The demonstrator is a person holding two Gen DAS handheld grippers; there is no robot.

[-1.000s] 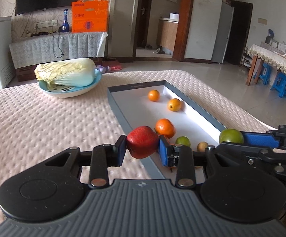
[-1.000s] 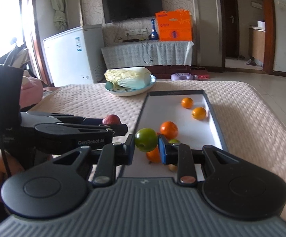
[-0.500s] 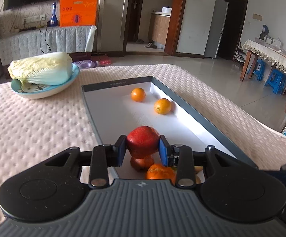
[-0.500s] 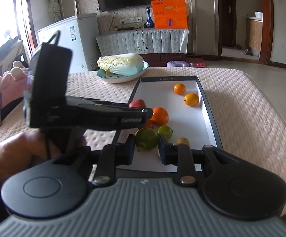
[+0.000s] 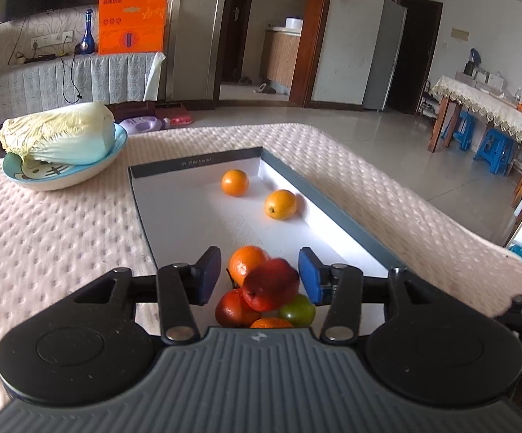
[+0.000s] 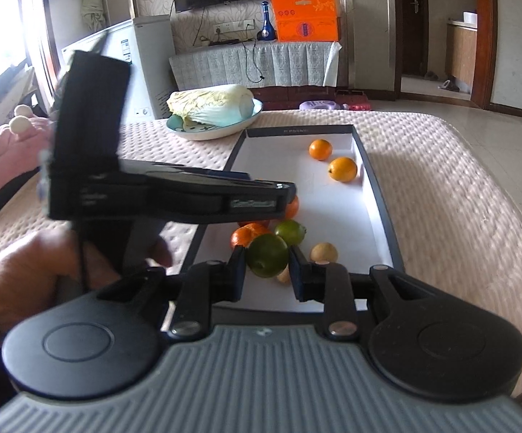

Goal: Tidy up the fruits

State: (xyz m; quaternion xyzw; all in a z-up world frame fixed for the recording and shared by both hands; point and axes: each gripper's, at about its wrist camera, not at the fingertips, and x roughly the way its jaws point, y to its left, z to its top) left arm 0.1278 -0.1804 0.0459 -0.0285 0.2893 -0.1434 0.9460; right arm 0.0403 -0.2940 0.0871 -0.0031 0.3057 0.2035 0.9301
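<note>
The left gripper [image 5: 260, 273] is held with its fingers spread apart, nothing clamped; a blurred red apple [image 5: 271, 284] is seen between them, touching neither pad, above the pile in the tray [image 5: 336, 213]. The right gripper [image 6: 266, 270] is closed on one green fruit [image 6: 267, 255] over the tray's near end. Two oranges [image 5: 234, 182] are counted at the far end. One cabbage [image 5: 59, 133] is seen in one bowl [image 5: 62, 175].

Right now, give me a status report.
Left gripper open, red apple released over box. Right gripper shut on green fruit. Piled fruit below.
</note>
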